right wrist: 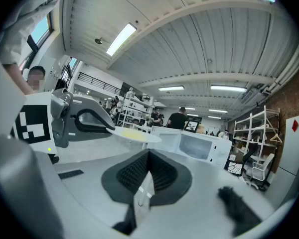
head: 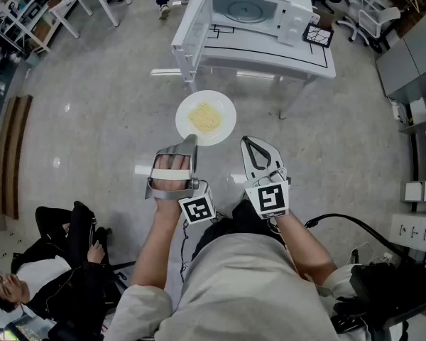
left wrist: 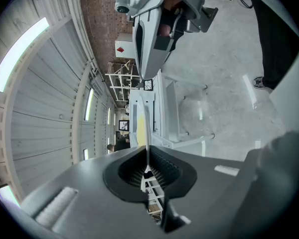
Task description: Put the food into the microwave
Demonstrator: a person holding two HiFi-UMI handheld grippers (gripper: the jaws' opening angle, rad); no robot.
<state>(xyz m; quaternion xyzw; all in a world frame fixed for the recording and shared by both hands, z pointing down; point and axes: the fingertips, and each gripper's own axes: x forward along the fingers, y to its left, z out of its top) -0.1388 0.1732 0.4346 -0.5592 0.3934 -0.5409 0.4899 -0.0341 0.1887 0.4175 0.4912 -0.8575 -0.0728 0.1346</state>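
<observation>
Head view: food (head: 204, 118) on plate (head: 226, 129)

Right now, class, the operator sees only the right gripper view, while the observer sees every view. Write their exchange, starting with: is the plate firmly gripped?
Observer: Yes. The left gripper view shows the left gripper clamped on the rim of the plate.
Operator: Is the microwave ready?
Observer: In the head view the microwave has its door swung open, and the turntable is bare.
Operator: Is the plate over the table?
Observer: No. It hangs above the floor, short of the white table.
</observation>
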